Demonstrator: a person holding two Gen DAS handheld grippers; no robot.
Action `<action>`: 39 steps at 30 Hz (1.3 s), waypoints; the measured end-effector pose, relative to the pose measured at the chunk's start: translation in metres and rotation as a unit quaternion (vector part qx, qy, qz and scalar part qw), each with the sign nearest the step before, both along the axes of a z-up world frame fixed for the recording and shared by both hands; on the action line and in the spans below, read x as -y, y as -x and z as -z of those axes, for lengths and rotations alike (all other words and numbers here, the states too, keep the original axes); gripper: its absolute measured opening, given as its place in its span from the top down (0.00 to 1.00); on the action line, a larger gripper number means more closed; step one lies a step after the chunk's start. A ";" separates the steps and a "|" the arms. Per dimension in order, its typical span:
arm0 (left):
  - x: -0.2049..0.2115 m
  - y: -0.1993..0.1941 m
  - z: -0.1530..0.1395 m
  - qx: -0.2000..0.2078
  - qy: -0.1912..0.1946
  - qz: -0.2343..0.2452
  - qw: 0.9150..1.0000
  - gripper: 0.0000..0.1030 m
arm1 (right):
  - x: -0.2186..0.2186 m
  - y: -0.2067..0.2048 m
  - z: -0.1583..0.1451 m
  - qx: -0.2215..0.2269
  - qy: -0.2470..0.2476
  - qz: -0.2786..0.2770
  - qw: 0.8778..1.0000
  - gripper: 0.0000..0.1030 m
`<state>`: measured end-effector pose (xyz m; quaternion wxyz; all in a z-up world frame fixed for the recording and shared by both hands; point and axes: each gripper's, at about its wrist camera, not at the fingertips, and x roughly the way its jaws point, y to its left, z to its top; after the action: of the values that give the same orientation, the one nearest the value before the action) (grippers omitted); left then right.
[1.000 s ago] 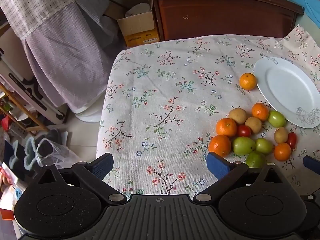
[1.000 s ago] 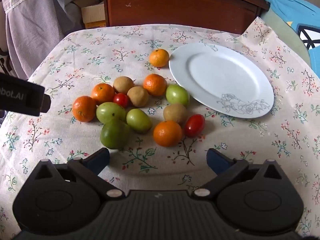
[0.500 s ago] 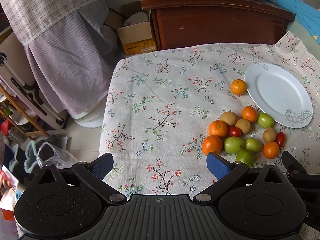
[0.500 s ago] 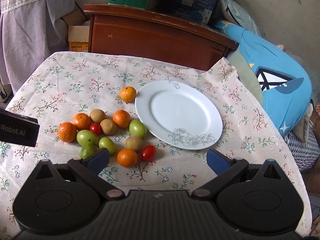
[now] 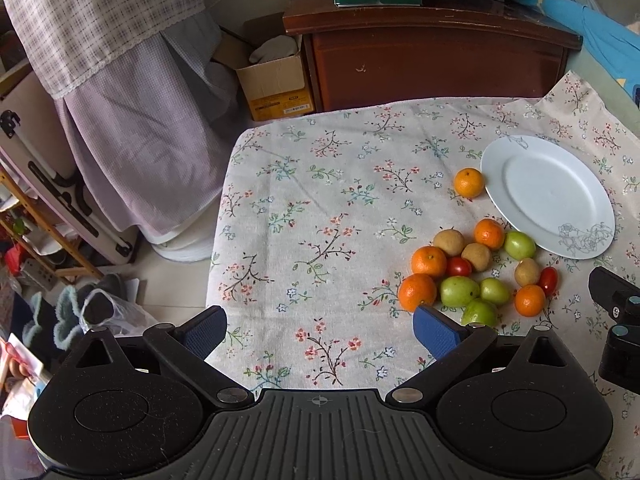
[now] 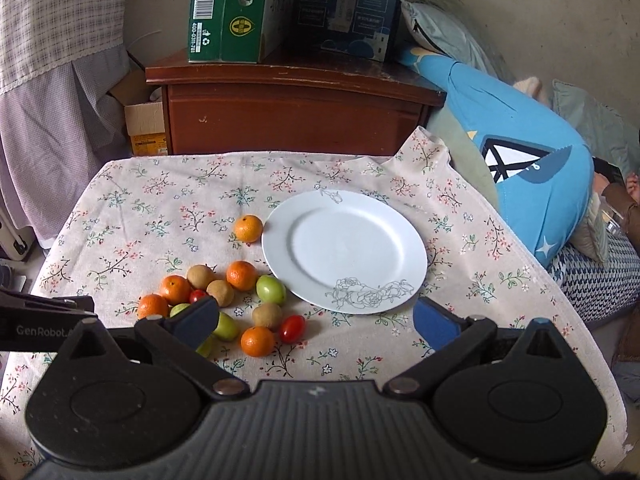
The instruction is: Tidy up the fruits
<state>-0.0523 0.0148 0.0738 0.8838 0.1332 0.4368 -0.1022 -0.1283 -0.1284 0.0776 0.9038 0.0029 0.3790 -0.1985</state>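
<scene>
A cluster of small fruits (image 5: 476, 268) lies on the floral tablecloth: several oranges, green fruits, brown fruits and two red tomatoes. It also shows in the right wrist view (image 6: 228, 304). One orange (image 5: 469, 182) sits apart, touching the rim of an empty white plate (image 5: 548, 196), which also shows in the right wrist view (image 6: 344, 252). My left gripper (image 5: 320, 326) is open and empty, raised over the cloth left of the cluster. My right gripper (image 6: 316, 320) is open and empty, raised above the near side of the fruits and plate.
A dark wooden cabinet (image 6: 296, 108) with cardboard boxes (image 6: 236, 8) stands behind the table. A blue cushion (image 6: 520, 176) lies to the right. The table's left edge (image 5: 220, 216) drops to a cluttered floor with draped cloth (image 5: 132, 120).
Both grippers have pulled back and up from the table, so fruits and plate look smaller and farther. Both stay open and empty. The fruits have not moved.
</scene>
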 end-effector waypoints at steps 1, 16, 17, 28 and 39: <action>0.000 0.000 0.000 0.000 -0.001 -0.001 1.000 0.02 | -0.001 -0.004 0.001 -0.015 0.004 -0.005 1.000 0.01; 0.000 -0.003 0.015 -0.024 -0.014 -0.013 1.000 0.02 | 0.015 -0.017 0.039 -0.078 -0.068 0.016 0.995 0.01; 0.000 -0.003 0.015 -0.025 -0.015 -0.013 0.999 0.02 | 0.014 -0.018 0.040 -0.078 -0.066 0.017 0.995 0.01; 0.000 -0.004 0.023 -0.032 -0.026 -0.019 0.999 0.02 | 0.015 -0.020 0.044 -0.048 -0.085 0.011 0.995 0.01; 0.005 -0.001 0.026 -0.035 -0.027 -0.012 0.999 0.02 | 0.009 -0.026 0.056 -0.092 -0.074 0.007 0.993 0.01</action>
<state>-0.0513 0.0099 0.0475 0.8651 0.1486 0.4715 -0.0844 -0.1019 -0.1372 0.0219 0.8609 0.0537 0.4744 -0.1758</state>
